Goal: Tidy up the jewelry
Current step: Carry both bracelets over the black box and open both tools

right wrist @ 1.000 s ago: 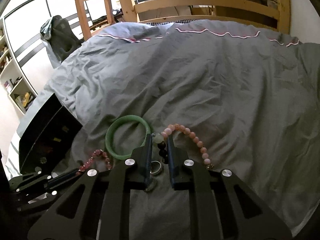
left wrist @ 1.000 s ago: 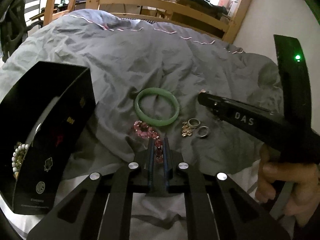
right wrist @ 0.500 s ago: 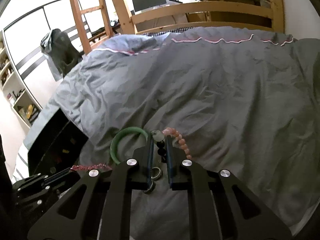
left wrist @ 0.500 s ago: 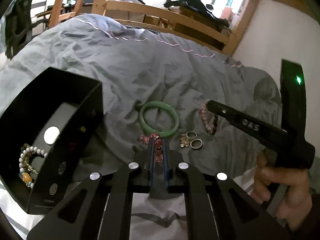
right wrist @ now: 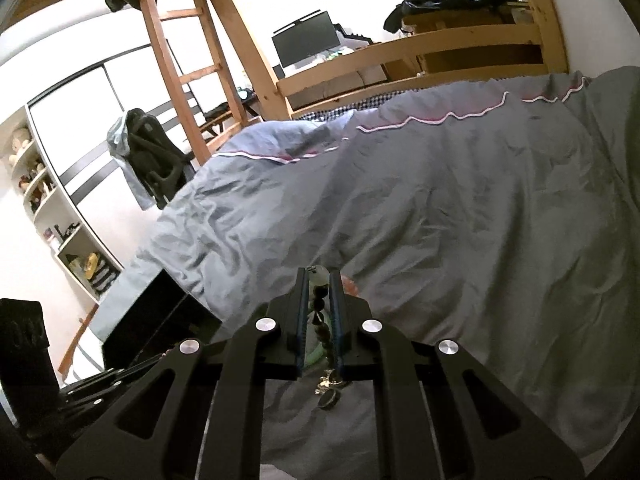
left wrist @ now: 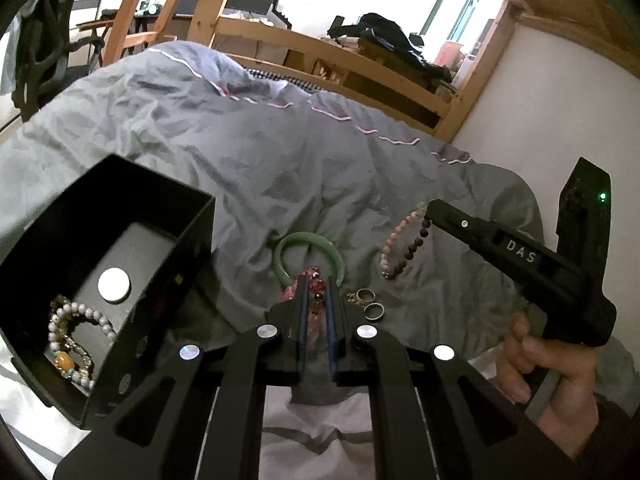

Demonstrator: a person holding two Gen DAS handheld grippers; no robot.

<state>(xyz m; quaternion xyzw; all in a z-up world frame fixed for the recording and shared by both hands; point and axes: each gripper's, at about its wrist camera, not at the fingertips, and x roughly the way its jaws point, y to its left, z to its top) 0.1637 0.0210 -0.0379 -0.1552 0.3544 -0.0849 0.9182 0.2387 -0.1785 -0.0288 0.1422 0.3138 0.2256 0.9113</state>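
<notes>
Left gripper [left wrist: 317, 286] clamps red bracelet [left wrist: 310, 280] at lower centre; right gripper [right wrist: 319, 280] clamps bead bracelet [left wrist: 404, 246], centre right; box [left wrist: 160, 264] lower left

Green bangle [left wrist: 311, 254] flat on duvet; two rings [left wrist: 370, 303] beside it (touching); pink-and-dark bead bracelet [left wrist: 404, 246] dangling.

A gray blanket [left wrist: 280, 152] covers the bed. Behind it stand a wooden rail [left wrist: 332, 56], a ladder [right wrist: 176, 60] and a screen [right wrist: 304, 42].
</notes>
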